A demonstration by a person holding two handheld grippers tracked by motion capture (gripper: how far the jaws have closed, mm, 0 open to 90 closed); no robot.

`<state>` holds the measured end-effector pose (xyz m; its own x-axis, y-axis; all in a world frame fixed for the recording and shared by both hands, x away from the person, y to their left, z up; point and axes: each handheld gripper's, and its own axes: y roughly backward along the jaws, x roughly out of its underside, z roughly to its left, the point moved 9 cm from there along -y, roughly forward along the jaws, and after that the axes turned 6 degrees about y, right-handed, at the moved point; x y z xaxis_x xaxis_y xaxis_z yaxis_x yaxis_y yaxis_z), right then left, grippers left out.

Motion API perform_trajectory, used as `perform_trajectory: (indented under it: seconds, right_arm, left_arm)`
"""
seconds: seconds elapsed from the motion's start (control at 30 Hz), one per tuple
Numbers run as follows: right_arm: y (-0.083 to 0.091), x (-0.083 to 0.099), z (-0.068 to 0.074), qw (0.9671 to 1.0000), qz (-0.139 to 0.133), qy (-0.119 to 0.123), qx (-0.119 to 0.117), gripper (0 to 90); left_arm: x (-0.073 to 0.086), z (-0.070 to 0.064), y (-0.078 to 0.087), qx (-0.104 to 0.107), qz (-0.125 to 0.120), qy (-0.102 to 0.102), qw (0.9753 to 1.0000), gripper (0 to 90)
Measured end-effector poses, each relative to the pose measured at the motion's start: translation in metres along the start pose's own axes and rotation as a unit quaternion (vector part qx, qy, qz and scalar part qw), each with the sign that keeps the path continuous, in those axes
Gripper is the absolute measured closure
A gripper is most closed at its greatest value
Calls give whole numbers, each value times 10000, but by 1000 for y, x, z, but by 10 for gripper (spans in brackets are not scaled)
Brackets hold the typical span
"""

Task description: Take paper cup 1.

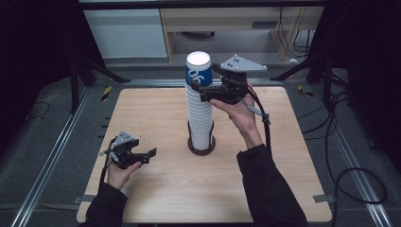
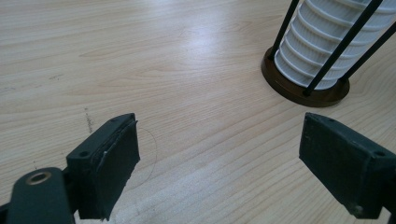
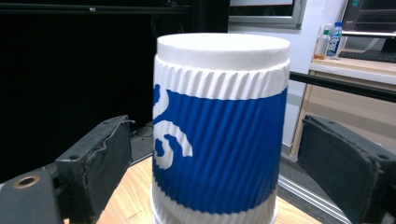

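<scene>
My desk point(image 1: 161, 189) is the widest thing before me, a pale wooden top that carries everything else. Ahead of my left tongs point(image 1: 150, 153) and off to their right, and directly below my right tongs point(image 1: 197, 89), rises the stack of cups point(image 1: 199, 120), a tall white ribbed column of upturned paper cups. It stands inside a cup holder point(image 1: 202, 147) with a round brown base and thin black upright rods; in the left gripper view I see that base point(image 2: 303, 88) resting on the desk, the rods running up along the ribbed cup rims point(image 2: 322, 37).

Crowning the stack is the blue cup point(image 1: 198, 71), upside down, with a blue band and white lettering around it and its white bottom facing up. My right tongs are raised to its level, reaching in from its right. In the right gripper view the blue cup point(image 3: 219, 135) sits between the two black jaws, which stand apart on either side of it; a gap shows on each side, so they are not clamped on it.

My left tongs rest low over the desk, well apart from the stack, near the front left part of the top. In the left gripper view the left tongs point(image 2: 219, 163) are spread wide with bare wood between the jaws.
</scene>
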<state>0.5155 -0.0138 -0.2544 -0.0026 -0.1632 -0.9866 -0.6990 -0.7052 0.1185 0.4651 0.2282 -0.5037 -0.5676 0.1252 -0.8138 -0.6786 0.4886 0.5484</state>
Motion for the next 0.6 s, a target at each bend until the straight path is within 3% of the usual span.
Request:
perform_trajectory:
  seconds: [0.6]
  right_arm:
    - [-30, 12, -1, 9998, 157, -24, 130, 159]
  left_arm:
    - [1, -2, -1, 28, 21, -19, 10000, 116]
